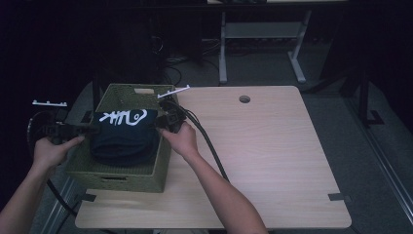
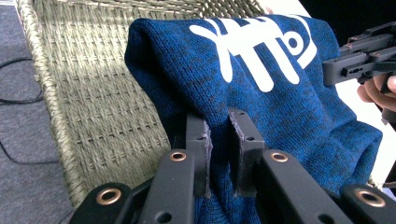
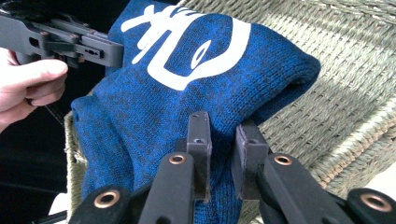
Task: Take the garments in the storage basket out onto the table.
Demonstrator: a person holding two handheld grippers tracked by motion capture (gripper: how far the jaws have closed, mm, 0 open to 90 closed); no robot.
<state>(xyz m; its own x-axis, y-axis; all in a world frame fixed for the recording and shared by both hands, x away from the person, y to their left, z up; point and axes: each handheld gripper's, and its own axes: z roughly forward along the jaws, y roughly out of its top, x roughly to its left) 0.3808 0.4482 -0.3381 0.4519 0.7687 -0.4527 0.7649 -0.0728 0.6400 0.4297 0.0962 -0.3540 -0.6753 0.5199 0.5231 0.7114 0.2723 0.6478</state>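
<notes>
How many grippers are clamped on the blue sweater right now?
2. The left gripper pinches the blue sweater on its left side, the right gripper on its right, above the wicker basket.

I note a dark blue knit sweater [image 2: 261,107] with a white fish-shaped graphic, an olive-green woven basket [image 1: 119,178], black grippers, and a light wood-grain table [image 1: 272,146].

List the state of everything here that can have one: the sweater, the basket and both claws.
Blue sweater: folded, held over the basket's opening, white print facing up.
Woven basket: upright at the table's left edge, open top.
Left claw: shut on the sweater's edge.
Right claw: shut on the opposite edge.
Table: light wood, round hole near its far edge.
</notes>
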